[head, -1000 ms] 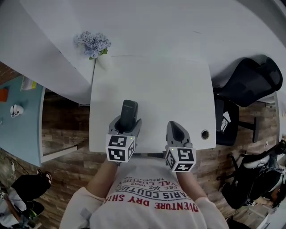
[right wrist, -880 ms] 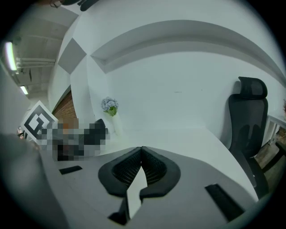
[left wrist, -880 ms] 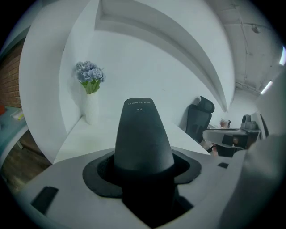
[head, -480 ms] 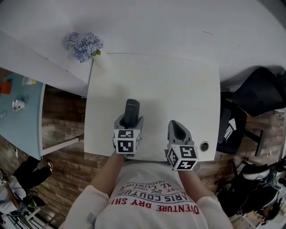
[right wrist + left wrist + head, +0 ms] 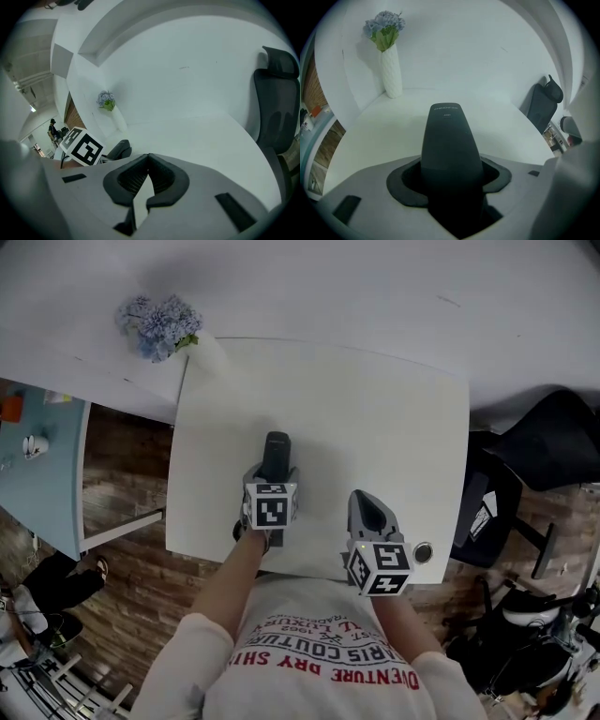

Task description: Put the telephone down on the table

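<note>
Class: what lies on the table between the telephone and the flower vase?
Nothing: bare table runs from telephone to vase, as the left gripper view shows.

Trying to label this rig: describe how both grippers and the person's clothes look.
Both the left gripper and right gripper have light grey shells with black jaw pads, each carrying a cube of black-and-white square markers. The person wears a white shirt with red lettering.

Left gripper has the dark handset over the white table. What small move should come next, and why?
Probably lower the left gripper a little until the dark grey cordless telephone handset rests on the white table. Its jaws clamp the handset's lower end, bare tabletop lies beneath, and no view shows contact yet, so opening now might drop it.
</note>
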